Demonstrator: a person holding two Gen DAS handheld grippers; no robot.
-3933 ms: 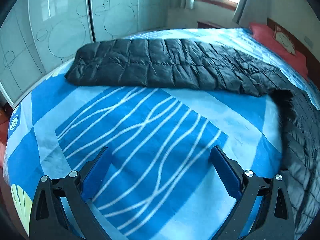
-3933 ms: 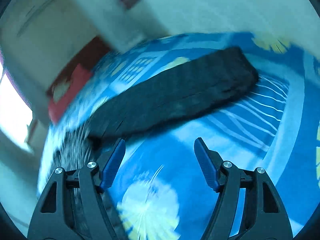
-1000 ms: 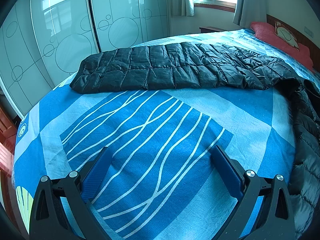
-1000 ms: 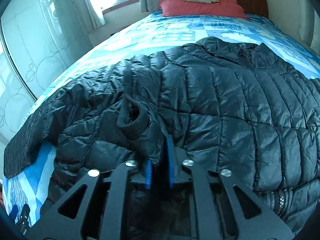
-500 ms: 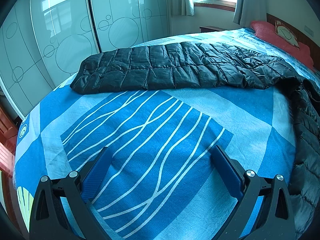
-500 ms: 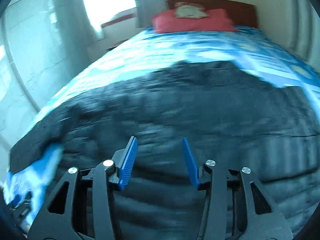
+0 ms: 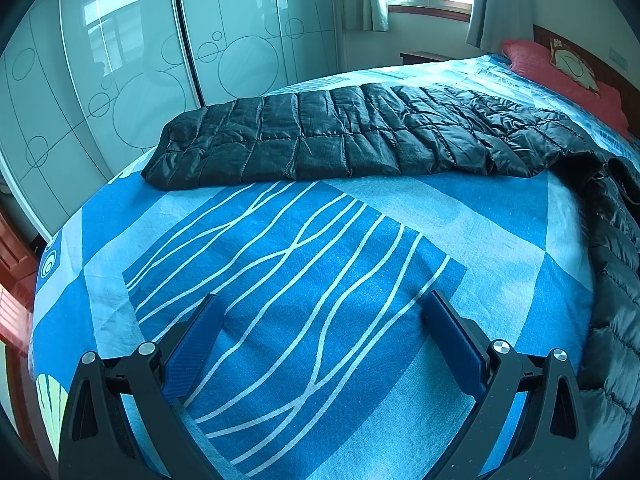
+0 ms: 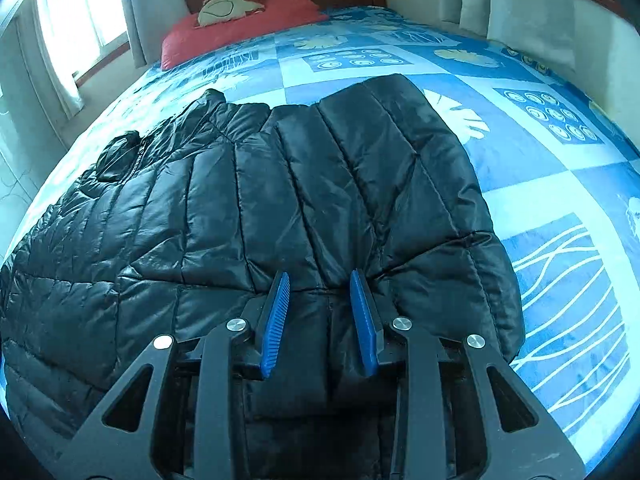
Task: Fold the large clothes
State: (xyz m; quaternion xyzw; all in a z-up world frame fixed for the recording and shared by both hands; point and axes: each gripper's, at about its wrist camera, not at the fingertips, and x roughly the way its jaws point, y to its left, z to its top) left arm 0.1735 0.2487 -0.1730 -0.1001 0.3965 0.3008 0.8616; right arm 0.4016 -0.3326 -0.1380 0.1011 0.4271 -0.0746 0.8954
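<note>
Bed (image 7: 500,240) fills both views, covered w/ a blue and pale-blue patchwork sheet printed w/ white wavy lines; woven texture, a few soft creases. Wide bare stretch of sheet lies in front of the left gripper, and a strip runs along the right side of the right-wrist view, up to the bed's curved edge.

Black quilted down jacket (image 8: 320,184) lies flat on the bed, glossy, puffy, stitched in panels. In the left-wrist view 1 long sleeve (image 7: 320,140) stretches straight across the far part of the sheet, cuff end near the bed's left edge. The jacket body runs down the right edge of that view. In the right-wrist view a folded panel sits on top, its edge just beyond the jaw tips; zipper and collar are at upper left.

Left gripper (image 7: 324,344) is angled down over bare sheet, jaws spread wide, nothing between them.

Right gripper (image 8: 320,308) is pitched down over the jacket's near hem. Its jaws have just been narrowing, w/ a ridge of jacket fabric in the gap, but the blue ribbed pads (image 8: 276,320) don't visibly pinch it: released.

Red pillow (image 8: 240,24) sits at the headboard.
</note>
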